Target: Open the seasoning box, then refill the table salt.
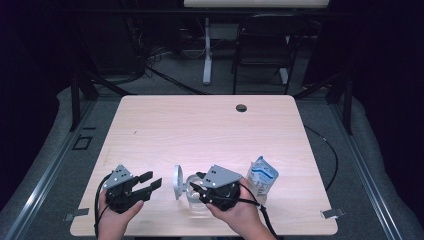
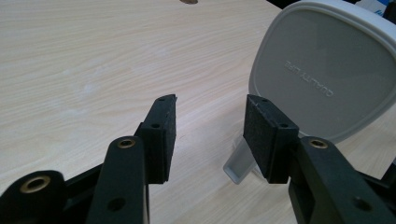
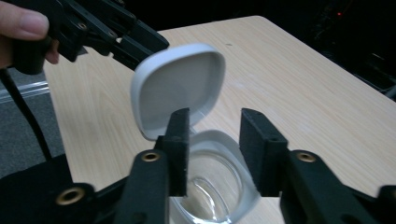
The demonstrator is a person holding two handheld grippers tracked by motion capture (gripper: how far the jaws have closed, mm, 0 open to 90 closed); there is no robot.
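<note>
Judging by its clear walls, the jar [image 3: 212, 186] is rigid, smooth, likely slippery and breakable; its hinged white lid [image 3: 180, 86] stands open and looks like light, stiff plastic. You should take hold on the white rim collar or across the body, not on the lid. Your right gripper [image 3: 212, 149] has its jaws parted, pressing nothing, with the jar mouth directly below and between them at lower centre of frame. Your left gripper [image 2: 210, 135] also stands open and empty on the bench [image 1: 200, 125], the lid just beyond its jaws at right of frame.
</note>
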